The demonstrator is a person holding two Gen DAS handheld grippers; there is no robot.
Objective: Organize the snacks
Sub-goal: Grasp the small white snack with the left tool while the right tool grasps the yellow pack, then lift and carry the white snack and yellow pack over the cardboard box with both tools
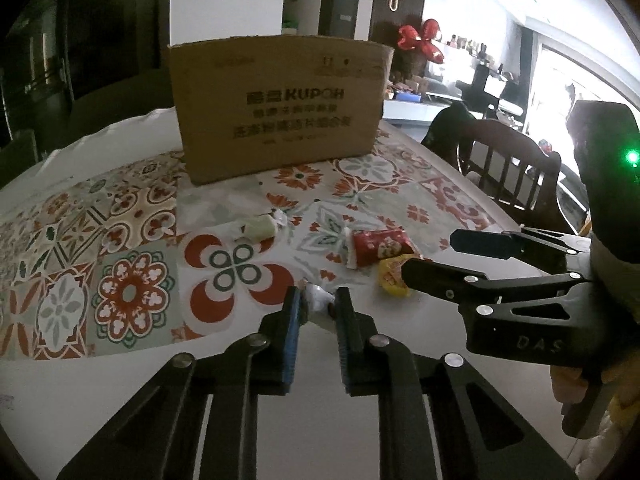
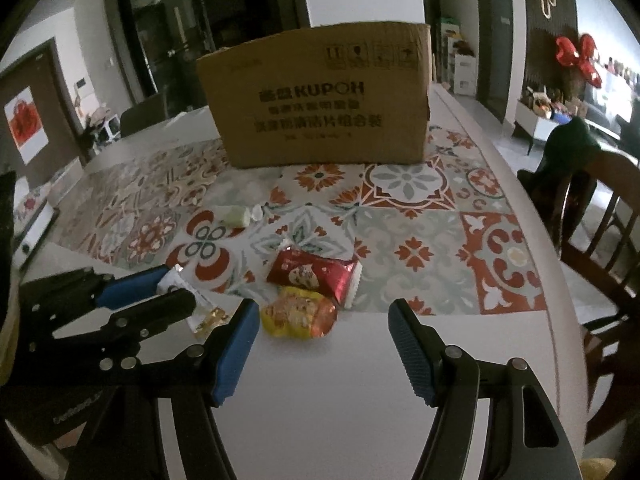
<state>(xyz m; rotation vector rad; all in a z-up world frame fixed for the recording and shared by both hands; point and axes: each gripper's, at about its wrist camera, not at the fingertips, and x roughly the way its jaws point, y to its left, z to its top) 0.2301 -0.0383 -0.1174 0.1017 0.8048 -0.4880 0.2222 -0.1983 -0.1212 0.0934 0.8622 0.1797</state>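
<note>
Left gripper (image 1: 318,306): narrowed on white packet (image 1: 318,298); light, crinkly, likely slippery.
Right gripper (image 2: 324,340): wide open before yellow packet (image 2: 298,316); soft, best pinched mid-body.

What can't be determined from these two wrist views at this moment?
- Inside of the brown cardboard box: both views see only its front wall.
- White-wrapped snack between the left gripper fingers: mostly covered by them; its label is unreadable.
- Yellow snack packet: partly behind the right gripper in the left view.
- Pale green wrapped candy: too small and blurred to identify.
</note>
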